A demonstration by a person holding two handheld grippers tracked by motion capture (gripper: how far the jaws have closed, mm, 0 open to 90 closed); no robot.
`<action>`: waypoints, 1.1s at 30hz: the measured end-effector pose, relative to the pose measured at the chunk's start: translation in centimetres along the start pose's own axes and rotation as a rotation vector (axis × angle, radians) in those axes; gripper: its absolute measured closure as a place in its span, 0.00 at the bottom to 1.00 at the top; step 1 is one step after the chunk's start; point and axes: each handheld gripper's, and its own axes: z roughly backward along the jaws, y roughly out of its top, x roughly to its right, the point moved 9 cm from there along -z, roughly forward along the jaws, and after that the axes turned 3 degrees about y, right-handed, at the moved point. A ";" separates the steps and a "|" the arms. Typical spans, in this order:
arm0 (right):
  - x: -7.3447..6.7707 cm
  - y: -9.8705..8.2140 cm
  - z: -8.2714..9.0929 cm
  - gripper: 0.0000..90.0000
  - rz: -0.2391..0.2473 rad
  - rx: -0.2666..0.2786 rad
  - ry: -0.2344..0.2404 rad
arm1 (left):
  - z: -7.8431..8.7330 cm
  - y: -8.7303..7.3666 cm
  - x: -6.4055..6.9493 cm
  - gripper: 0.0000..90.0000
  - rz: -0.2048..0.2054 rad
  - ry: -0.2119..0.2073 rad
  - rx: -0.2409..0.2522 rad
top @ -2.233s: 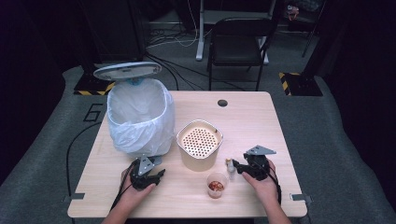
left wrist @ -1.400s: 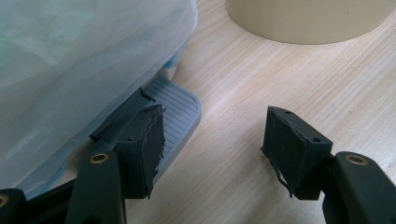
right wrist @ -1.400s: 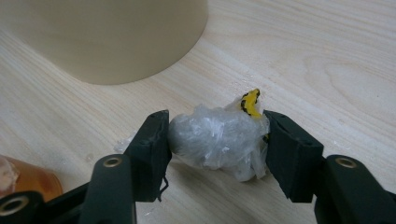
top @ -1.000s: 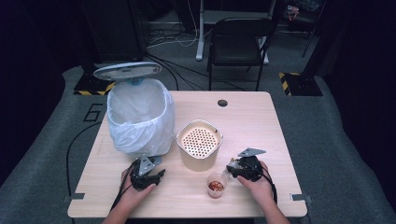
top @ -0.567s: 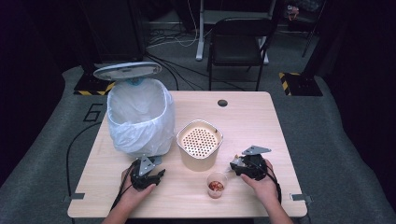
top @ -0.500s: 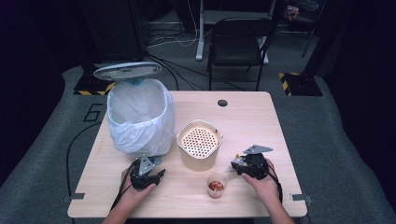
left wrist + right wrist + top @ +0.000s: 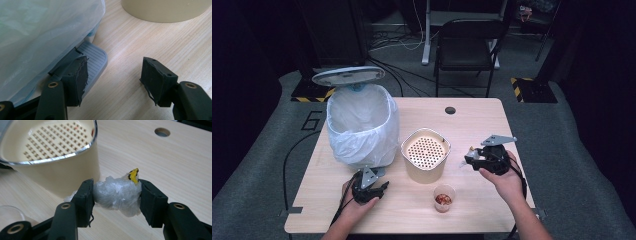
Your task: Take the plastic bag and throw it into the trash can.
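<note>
Right tongs (image 7: pixel 115 195) I held clamped on crumpled plastic wrap (image 7: pixel 116 193), beige strainer pot (image 7: pixel 52 152) just beyond, left tongs (image 7: pixel 113 75) gaping beside bin pedal (image 7: pixel 93 56)

A crumpled wad of clear plastic wrap with a small yellow-and-black scrap on top (image 7: pixel 117 192) sits pinched between the black fingers (image 7: pixel 85 200) of the right gripper (image 7: pixel 472 161), lifted off the tabletop (image 7: pixel 175 160) just beside the cream round container with a perforated insert and shiny rim (image 7: pixel 52 152), on its right in the high view.
</note>
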 end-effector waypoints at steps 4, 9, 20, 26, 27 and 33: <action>-0.4 1.5 0.9 0.54 0.009 0.009 0.011 | 0.0 0.0 0.0 0.42 -0.003 0.000 0.000; -1.1 2.7 1.4 0.54 0.035 0.011 0.024 | 0.0 0.0 0.0 0.42 -0.003 -0.005 -0.004; -2.8 5.8 2.2 0.54 0.098 0.021 0.049 | 0.0 0.0 0.0 0.42 -0.007 -0.002 -0.005; -4.0 7.6 2.2 0.54 0.139 0.018 0.068 | 0.0 0.0 0.0 0.42 -0.006 -0.003 -0.005; -4.3 8.0 2.2 0.54 0.150 0.019 0.070 | 0.0 0.0 0.0 0.42 -0.006 -0.003 -0.005; -5.9 9.8 1.8 0.54 0.194 0.023 0.105 | 0.0 0.0 0.0 0.42 -0.004 -0.004 -0.004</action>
